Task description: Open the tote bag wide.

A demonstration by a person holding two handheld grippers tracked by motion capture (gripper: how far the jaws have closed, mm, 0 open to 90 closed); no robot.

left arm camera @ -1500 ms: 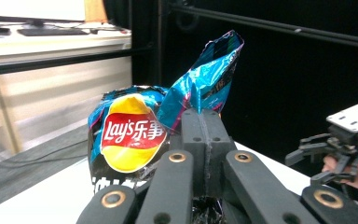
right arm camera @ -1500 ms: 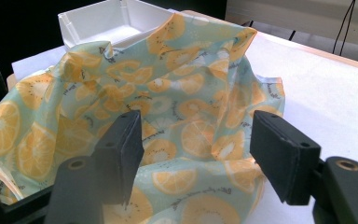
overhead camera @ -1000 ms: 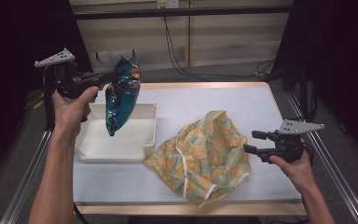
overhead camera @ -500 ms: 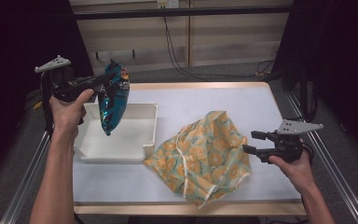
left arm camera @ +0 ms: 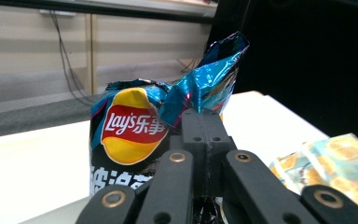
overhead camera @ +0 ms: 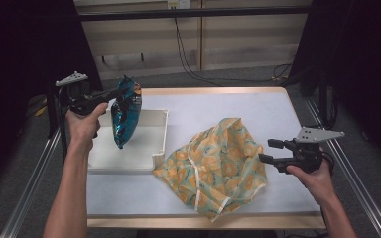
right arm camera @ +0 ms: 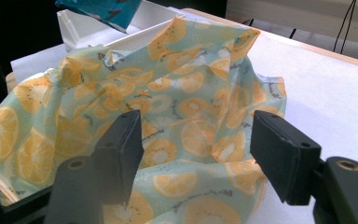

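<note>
Chips over the tray, pinched at the top seal

My left gripper (overhead camera: 110, 94) is clamped on the crimped top of the chip bag (overhead camera: 126, 111), which hangs free above the white tray (overhead camera: 161, 134), its bottom corner just clear of the tray floor. I judge it light, air-puffed and slick foil with brittle contents, so the flat seal is the place to grip; squeezing the belly would crush it or let it slide. My right gripper (overhead camera: 269, 151) waits with jaws apart beside the orange-print cloth bag (overhead camera: 218, 166), right of the tray, touching nothing that I can see.
</note>
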